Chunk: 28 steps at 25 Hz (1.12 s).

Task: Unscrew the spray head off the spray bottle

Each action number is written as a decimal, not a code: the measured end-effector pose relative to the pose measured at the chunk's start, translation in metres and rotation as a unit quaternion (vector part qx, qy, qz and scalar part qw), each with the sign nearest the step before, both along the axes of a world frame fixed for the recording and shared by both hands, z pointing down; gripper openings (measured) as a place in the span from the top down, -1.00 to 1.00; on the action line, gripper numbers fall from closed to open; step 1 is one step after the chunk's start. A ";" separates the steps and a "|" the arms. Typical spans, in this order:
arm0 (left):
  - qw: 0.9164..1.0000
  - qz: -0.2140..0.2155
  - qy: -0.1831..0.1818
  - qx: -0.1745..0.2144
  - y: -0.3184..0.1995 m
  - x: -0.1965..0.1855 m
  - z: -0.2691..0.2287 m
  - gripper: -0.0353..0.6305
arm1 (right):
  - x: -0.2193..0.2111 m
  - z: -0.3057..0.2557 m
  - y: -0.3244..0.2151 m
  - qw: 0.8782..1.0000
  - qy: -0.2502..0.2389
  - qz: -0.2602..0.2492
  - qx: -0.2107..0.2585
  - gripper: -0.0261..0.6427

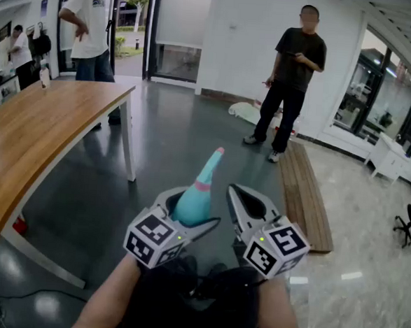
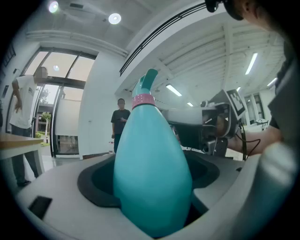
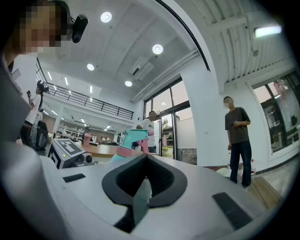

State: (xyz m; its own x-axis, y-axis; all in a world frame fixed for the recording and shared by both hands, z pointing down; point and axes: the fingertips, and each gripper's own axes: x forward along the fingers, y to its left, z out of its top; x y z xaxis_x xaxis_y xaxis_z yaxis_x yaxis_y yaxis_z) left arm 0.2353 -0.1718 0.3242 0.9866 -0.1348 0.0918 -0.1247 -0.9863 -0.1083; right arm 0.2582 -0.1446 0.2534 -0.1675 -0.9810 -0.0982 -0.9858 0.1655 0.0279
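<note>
Now the fingers of the left gripper pinch the teal spray bottle by its body, its spray head and pink collar poking out beyond the fingertips. Just beside them, the fingers of the right gripper are pressed together on nothing.

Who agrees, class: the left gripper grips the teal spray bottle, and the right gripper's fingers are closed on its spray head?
The right gripper's fingers are closed on nothing; the spray head stands clear of them, as the right gripper view shows. The left gripper does grip the spray bottle.
</note>
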 end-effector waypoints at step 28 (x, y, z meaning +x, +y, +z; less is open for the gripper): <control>0.999 -0.043 0.002 0.016 -0.001 -0.003 0.009 -0.37 | -0.048 -0.006 0.011 0.996 -0.031 -0.078 0.011 0.60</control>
